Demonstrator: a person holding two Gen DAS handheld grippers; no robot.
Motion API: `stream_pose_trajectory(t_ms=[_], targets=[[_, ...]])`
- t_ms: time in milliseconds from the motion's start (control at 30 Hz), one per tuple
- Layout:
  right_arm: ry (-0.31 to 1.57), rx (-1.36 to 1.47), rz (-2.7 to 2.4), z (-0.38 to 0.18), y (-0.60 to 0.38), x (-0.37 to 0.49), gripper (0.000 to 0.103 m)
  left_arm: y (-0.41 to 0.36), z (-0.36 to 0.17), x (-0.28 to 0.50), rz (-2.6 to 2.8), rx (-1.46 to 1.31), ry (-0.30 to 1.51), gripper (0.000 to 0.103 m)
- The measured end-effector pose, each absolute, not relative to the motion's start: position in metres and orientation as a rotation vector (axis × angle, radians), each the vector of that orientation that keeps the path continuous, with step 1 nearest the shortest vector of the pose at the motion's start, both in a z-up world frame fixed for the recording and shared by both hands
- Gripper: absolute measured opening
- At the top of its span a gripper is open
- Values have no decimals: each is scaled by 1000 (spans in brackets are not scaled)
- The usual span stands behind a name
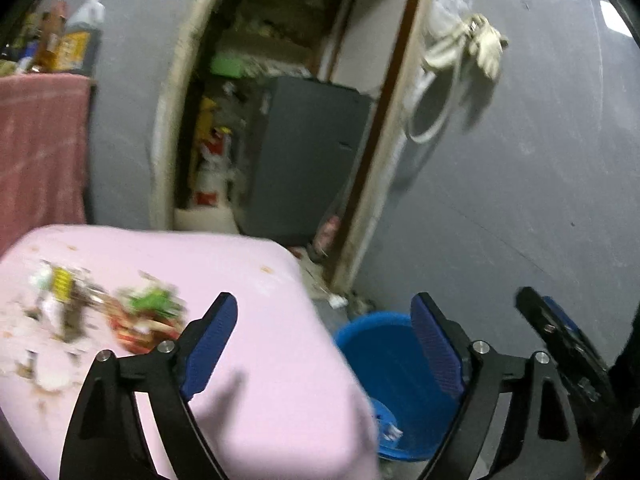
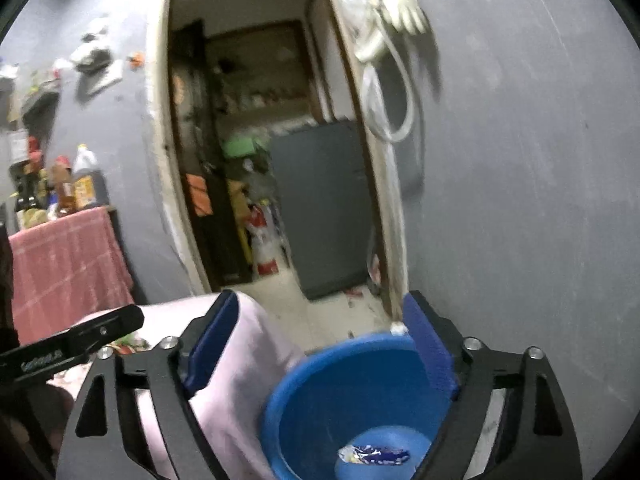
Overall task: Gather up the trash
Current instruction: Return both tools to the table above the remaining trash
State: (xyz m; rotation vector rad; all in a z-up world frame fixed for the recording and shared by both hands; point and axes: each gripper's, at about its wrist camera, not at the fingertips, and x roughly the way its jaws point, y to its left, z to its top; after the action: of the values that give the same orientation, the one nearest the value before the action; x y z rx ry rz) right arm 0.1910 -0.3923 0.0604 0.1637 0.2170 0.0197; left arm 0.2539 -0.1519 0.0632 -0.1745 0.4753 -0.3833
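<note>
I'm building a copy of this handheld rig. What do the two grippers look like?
Both match: the left gripper and right gripper have black angular frames with triangular cut-outs and silver bolt heads. Their fingers carry blue ribbed pads. The right wrist view shows small pale lettering, too blurred to read, on the left gripper's side.

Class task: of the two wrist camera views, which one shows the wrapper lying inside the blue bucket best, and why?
The right wrist view: it looks down into the blue bucket, so the crumpled wrapper on its bottom is plain. In the left wrist view the bucket is half hidden by the pink cloth, with only a sliver of wrapper showing.
</note>
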Motion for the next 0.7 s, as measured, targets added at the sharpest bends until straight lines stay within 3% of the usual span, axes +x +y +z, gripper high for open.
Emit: stream_pose_trajectory(t_ms=[33,333,700], targets=[[188,155,29,63,-386,188,103,-142,66,251,-353,-170,458,97],[52,153,181,82,-337,182,103,-64,82,209,-179,-179,289,101],[33,61,326,78,-257,189,103,16,81,187,-22,-163,243,101]])
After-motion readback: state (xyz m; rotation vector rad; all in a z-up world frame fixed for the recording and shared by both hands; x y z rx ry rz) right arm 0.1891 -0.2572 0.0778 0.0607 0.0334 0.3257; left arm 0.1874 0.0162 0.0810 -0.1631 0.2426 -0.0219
